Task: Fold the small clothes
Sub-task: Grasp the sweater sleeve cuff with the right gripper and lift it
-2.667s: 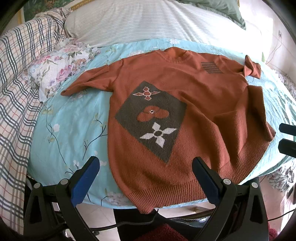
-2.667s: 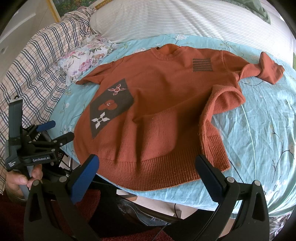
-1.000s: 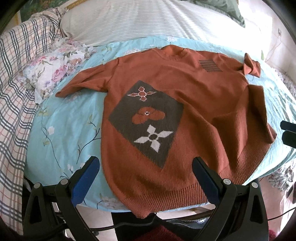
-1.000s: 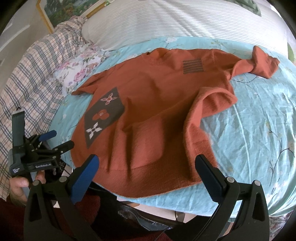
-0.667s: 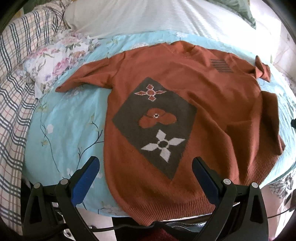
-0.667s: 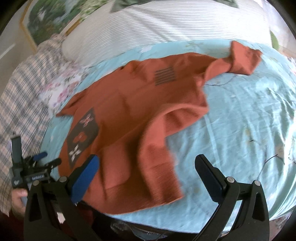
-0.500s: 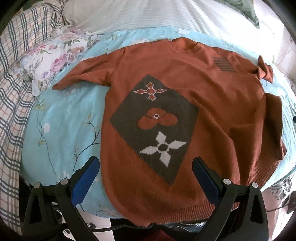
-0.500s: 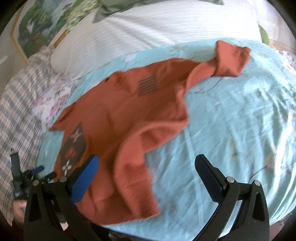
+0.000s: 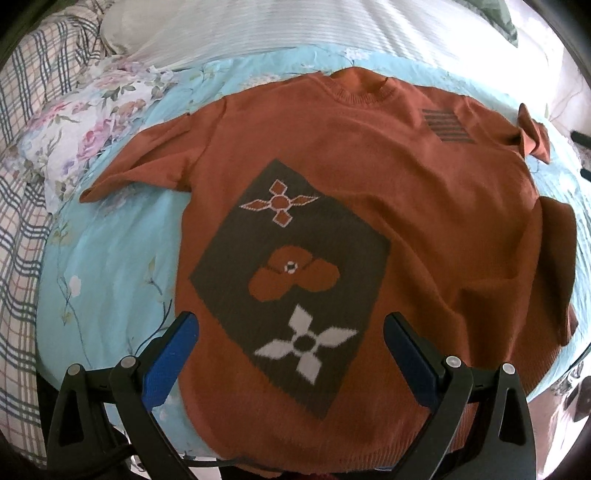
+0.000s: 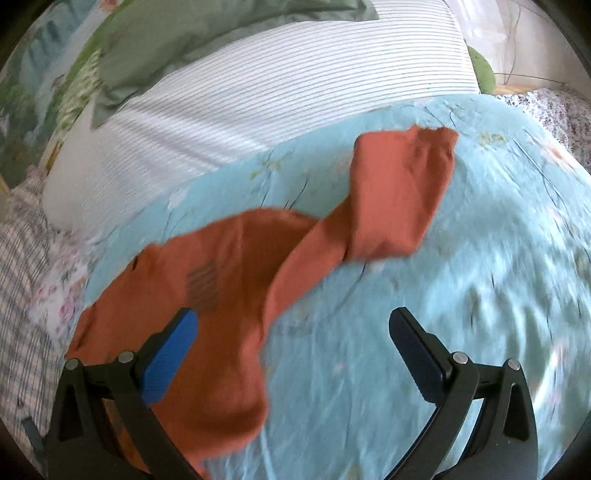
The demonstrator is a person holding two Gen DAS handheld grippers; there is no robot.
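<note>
A: Orange sweater (image 9: 424, 192) spread flat, front up, on the blue flowered bed sheet (image 9: 110, 258). Seen whole only from the left wrist: dark patch (image 9: 291, 273) with three flower shapes, small striped patch (image 9: 447, 125) near one shoulder, round neck at the far end.

B: From the right wrist, only part of the sweater (image 10: 229, 280). Shows one long sleeve (image 10: 391, 195) reaching out over the sheet (image 10: 461, 295), bent back on itself at the end. In the other view just a small bunched tip of that sleeve (image 9: 533, 138).

A: Left claw (image 9: 291, 358) low over the bottom part of the sweater. Spread wide, nothing between the blue pads (image 9: 170, 358). Touching the cloth or just above it? Hard to tell.

B: Right claw (image 10: 293, 356) wide apart too, holding nothing. One pad (image 10: 168, 360) over the orange cloth, the other over bare sheet.

A: Bottom hem cut off behind the left claw. Side edge on the right folded over a little, dark in shadow.

B: Right wrist view smeared and blurry. Striped patch (image 10: 203, 284) barely readable there, flower patch not seen at all.

A: Around the sheet: flowered pillow (image 9: 85, 122) and checked blanket (image 9: 22, 206) on the left.

B: White striped pillow (image 10: 280, 88) behind, green pillow (image 10: 184, 33) farther back, clear only from the right wrist.
</note>
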